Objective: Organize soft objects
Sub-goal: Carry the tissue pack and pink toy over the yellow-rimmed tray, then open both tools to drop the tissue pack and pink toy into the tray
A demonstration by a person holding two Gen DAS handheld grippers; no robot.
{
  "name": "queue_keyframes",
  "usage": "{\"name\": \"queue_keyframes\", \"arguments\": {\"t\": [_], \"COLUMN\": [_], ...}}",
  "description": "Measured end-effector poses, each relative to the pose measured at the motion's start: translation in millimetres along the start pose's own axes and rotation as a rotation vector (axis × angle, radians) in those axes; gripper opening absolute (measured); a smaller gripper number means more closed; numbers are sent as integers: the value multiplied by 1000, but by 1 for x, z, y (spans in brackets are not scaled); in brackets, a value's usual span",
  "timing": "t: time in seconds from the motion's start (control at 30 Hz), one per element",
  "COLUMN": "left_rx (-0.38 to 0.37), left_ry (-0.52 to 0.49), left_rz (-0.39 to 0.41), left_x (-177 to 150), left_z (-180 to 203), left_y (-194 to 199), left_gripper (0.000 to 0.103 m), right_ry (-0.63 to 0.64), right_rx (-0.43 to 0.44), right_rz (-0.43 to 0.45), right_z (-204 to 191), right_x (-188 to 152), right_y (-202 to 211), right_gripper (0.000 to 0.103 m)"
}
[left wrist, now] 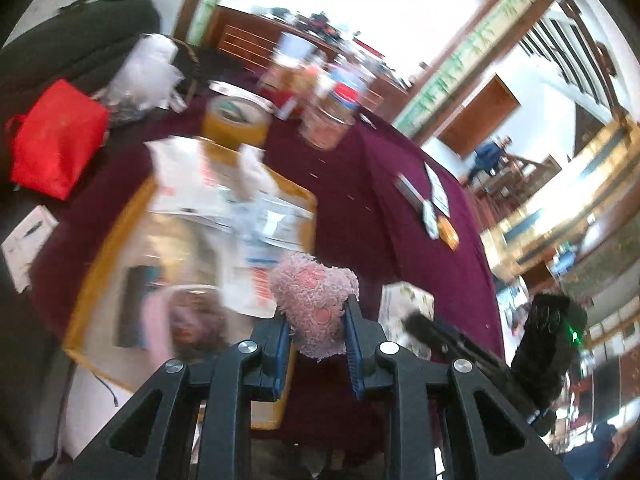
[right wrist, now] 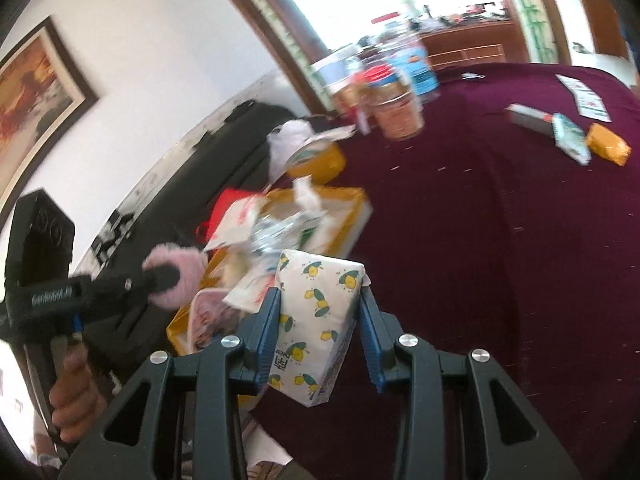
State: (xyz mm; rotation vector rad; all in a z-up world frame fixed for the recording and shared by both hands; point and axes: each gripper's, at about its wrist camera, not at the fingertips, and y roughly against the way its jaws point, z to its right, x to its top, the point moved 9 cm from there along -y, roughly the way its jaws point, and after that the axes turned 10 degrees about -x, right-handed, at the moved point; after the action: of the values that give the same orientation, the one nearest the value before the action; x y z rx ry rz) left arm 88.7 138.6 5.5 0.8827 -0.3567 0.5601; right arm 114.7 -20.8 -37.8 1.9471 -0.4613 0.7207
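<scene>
Left gripper (left wrist: 316, 322) jaws clamp pink fuzzy toy (left wrist: 314, 304); right gripper (right wrist: 320, 320) jaws clamp tissue pack (right wrist: 316, 320), above maroon tabletop (right wrist: 500, 240).

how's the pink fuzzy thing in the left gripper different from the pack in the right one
The pink fuzzy toy is shaggy, rounded and plain pink; the tissue pack is smooth, boxy and white with yellow-and-green prints. The toy bulges above the left gripper like a lump; the pack sits tilted in the right gripper, one end sticking out below the pads. Both are soft things, clamped between blue pads and held above the maroon tablecloth.
</scene>
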Motion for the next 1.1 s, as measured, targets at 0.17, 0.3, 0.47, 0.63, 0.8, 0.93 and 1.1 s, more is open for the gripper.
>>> {"name": "queue_keyframes", "arguments": {"t": [0.17,0.3,0.47,0.63,0.8,0.93,1.1], "left_rx": [47,74,83,136,155,125,147], "left_ry": [29,44,35,45,86,93,84], "left_rz": [6,-4,-6,0,-26,-13,-14], "left_x": [0,-1,6,13,6,4,2], "left_z": [-32,-52,-60,-85,-116,-123,-126], "left_y": [10,7,2,8,1,-2,-8], "left_gripper": [24,24,24,25,25,27,38], "right_ry": [41,94,165,190,220,232,267], "right_rx": [59,69,49,32,-17,-34,-71], "right_rz": [-53,-90,-120,-143,-141,-140,-106], "right_z": [-33,-62,-84,-96,-97,-99,-106], "right_x": [-10,-20,-24,-25,-33,-34,-35], "right_y": [-17,-35,-57,-76,-87,-93,-91], "right_gripper": [37,37,37,37,38,40,47]}}
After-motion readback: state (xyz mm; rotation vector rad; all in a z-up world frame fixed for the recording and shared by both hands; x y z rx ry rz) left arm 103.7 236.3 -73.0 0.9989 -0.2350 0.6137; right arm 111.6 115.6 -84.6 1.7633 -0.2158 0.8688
